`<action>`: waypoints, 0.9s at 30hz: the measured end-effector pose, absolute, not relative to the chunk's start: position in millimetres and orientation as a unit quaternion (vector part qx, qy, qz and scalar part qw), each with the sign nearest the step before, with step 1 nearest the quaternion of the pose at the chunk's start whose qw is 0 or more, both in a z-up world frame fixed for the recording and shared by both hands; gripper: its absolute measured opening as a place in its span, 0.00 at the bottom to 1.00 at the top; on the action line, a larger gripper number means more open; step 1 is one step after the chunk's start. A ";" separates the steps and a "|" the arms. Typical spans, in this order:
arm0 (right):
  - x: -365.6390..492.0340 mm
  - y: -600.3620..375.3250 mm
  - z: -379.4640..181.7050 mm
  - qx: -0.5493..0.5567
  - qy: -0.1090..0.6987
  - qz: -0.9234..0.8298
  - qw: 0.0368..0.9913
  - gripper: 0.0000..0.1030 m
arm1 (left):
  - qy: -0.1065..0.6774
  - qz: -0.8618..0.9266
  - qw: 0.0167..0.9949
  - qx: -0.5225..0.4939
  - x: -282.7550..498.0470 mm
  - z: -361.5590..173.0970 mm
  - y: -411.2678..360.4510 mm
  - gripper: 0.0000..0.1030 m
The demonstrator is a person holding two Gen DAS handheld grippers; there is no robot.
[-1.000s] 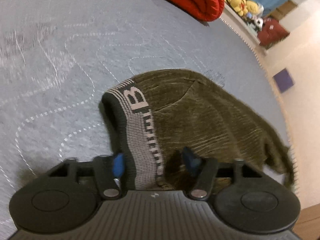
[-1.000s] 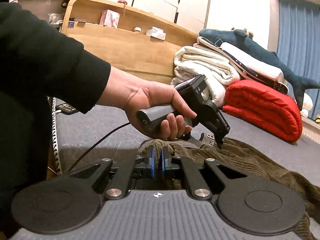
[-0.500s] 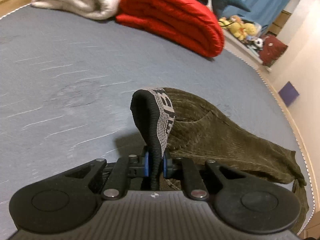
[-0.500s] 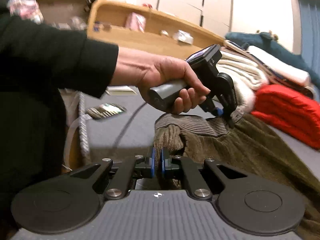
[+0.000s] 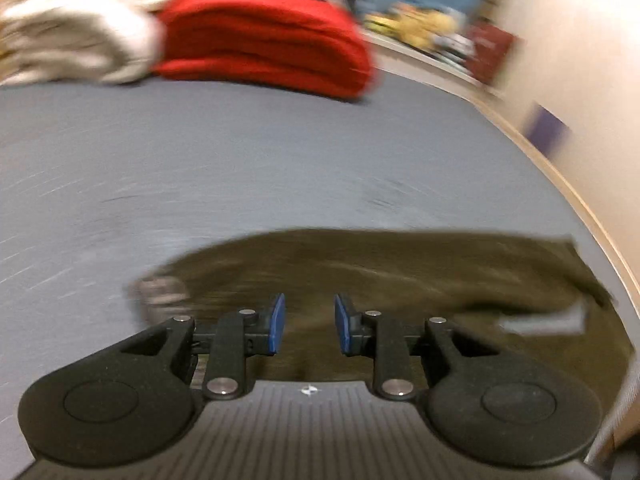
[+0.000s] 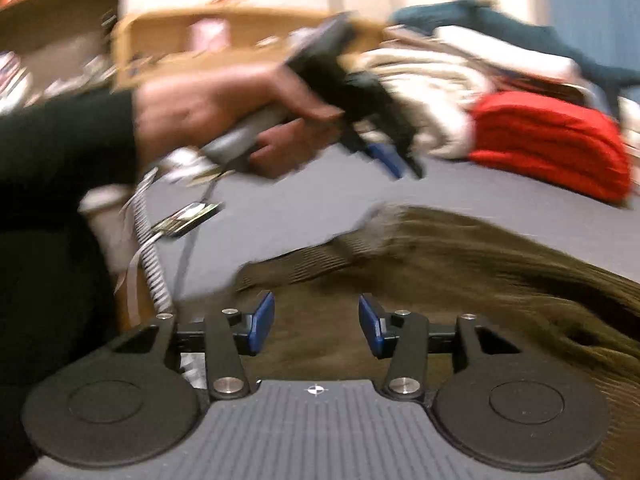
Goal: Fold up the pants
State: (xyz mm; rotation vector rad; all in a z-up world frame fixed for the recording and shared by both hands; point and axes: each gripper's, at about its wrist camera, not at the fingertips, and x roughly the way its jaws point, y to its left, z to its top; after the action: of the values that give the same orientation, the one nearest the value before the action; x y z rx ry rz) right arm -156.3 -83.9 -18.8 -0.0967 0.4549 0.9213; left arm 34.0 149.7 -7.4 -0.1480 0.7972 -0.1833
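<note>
Olive corduroy pants [image 5: 400,276] lie spread on the grey bed cover [image 5: 200,160], directly ahead of both grippers. In the left wrist view the left gripper [image 5: 307,323] has its blue-padded jaws parted with nothing between them, the fabric lying beneath and beyond. A pale striped waistband [image 5: 160,292] shows at the left edge of the cloth, blurred. Beyond, at the far side of the bed, sit a red folded blanket [image 5: 264,36] and cream bedding [image 5: 72,36] beside it.

The right wrist view adds what the left one cannot: the person's left hand [image 6: 224,120] gripping the left tool's handle, raised above the bed with its fingers clear of the cloth. The right gripper [image 6: 316,330] is likewise spread wide and empty over the pants [image 6: 440,272]. This view also shows a wooden headboard shelf [image 6: 160,40] behind the hand and a small dark device [image 6: 184,220] lying near the bed's edge. Both views are motion-blurred, so fine detail cannot be read.
</note>
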 end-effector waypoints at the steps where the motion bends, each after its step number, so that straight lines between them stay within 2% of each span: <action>1: -151.0 -95.2 -15.0 -0.037 0.217 0.420 0.880 0.48 | 0.391 -0.110 0.912 -0.056 33.9 -10.7 134.1 0.29; 6: -116.2 -165.0 10.1 -0.008 0.210 0.292 0.933 0.48 | 0.420 -0.179 0.889 0.039 30.4 -39.6 69.5 0.29; 12: -54.4 -288.1 31.5 0.071 0.203 0.116 0.970 0.47 | 0.399 -0.242 0.880 0.091 27.1 -54.0 27.6 0.29; 20: 7.0 -463.2 -17.1 0.237 0.235 -0.096 0.938 0.48 | 0.357 -0.307 0.874 0.119 32.2 -63.0 -38.1 0.29; 27: 22.5 -521.5 -62.3 0.296 0.261 -0.176 0.902 0.48 | 0.357 -0.279 0.877 0.157 63.3 -96.0 -79.6 0.31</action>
State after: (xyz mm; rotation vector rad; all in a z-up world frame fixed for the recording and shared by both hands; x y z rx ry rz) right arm 22.5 -521.5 -62.3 0.6116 0.5395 -0.3649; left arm 63.3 -79.6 -96.0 0.3283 0.7448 -0.5827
